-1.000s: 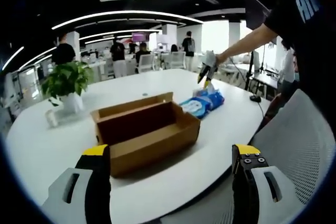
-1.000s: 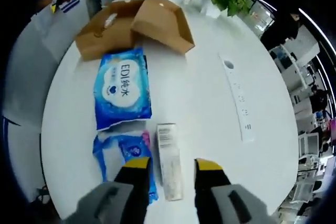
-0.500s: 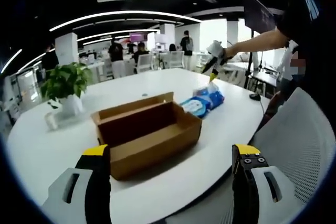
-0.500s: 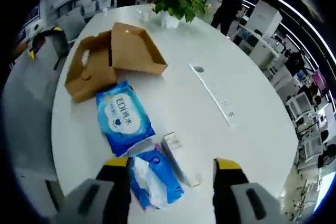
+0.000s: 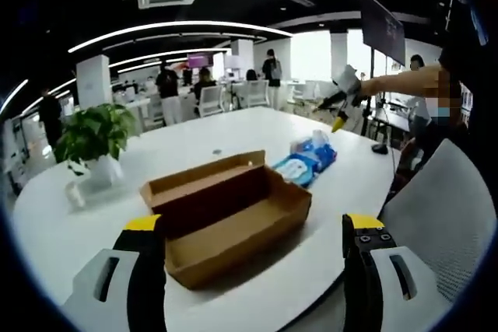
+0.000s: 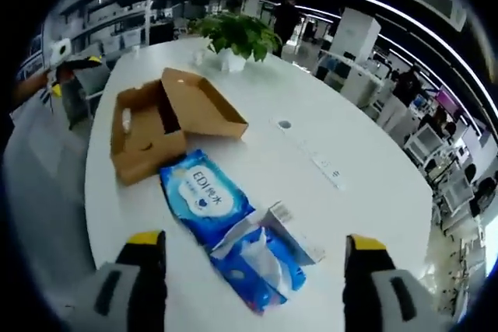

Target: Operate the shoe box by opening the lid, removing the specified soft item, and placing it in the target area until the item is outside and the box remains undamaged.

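On the round white table the brown cardboard shoe box lies with its lid folded back, and the left gripper view looks into a bare cardboard interior. In the right gripper view the same box has two small pale items on its floor, too small to identify with any confidence. Just beside the box lies a flat blue-and-white soft pack of wet wipes, outside the box and touching the tabletop. Next to it is a second, crumpled blue wipes pack with a narrow white carton against it. In the left gripper view the blue packs sit beyond the box's far end.

The left gripper hangs low before the box, its yellow-tipped jaws spread wide and holding nothing. The right gripper is above the blue packs, jaws likewise far apart and empty.

A potted green plant in a white pot stands on the far side of the table, and a long white power strip lies across the tabletop.
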`<state>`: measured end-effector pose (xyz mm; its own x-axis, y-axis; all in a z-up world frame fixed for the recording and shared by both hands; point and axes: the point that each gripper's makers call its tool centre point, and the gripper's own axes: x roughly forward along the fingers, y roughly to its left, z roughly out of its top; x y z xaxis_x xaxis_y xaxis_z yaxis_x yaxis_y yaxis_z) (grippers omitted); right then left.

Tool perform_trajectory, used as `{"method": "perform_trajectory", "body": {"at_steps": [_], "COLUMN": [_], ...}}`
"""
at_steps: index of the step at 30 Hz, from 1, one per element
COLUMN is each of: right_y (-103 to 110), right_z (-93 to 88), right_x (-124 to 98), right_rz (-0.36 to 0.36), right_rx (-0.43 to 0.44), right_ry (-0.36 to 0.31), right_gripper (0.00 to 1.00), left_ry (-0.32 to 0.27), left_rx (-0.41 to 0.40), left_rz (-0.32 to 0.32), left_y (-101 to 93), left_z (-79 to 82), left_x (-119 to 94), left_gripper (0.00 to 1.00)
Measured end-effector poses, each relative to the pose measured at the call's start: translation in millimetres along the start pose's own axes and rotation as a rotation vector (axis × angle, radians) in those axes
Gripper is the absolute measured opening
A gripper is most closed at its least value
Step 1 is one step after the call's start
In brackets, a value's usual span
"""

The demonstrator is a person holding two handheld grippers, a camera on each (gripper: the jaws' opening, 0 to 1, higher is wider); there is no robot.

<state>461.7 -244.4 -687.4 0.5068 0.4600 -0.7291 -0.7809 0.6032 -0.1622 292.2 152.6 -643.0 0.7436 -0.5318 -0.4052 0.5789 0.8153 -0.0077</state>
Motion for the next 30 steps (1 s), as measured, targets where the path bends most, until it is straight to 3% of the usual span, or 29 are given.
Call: {"method": "perform_trajectory", "body": {"at_steps": [7, 22, 25, 30], "right_y": [19.6, 68.0, 74.4, 81.2], "right_z": [4.5, 16.7, 15.1, 11.6], "right_x": [-13.7, -39.6, -42.4, -47.2], "right_rz": [-0.021, -0.019, -0.035, -0.074], "right_rx": [0.099, 0.126, 0.147, 0.171], "right_ry": [-0.061, -0.151, -0.160, -0.178], "right_gripper": [1.00, 1.00, 1.00, 1.00], "left_ry": [0.047, 0.220, 0.262, 0.288], "left_rx": [0.052, 0.179, 0.234, 0.250], "left_rz": [-0.006, -0.077, -0.096, -0.140], "left_y": [13.6, 43.9, 51.5, 59.0], "left_z": [-0.7, -3.0, -4.1, -3.3], "left_x": [12.5, 39.6, 48.2, 65.7], "left_gripper": [0.93, 0.84, 0.81, 0.76]}}
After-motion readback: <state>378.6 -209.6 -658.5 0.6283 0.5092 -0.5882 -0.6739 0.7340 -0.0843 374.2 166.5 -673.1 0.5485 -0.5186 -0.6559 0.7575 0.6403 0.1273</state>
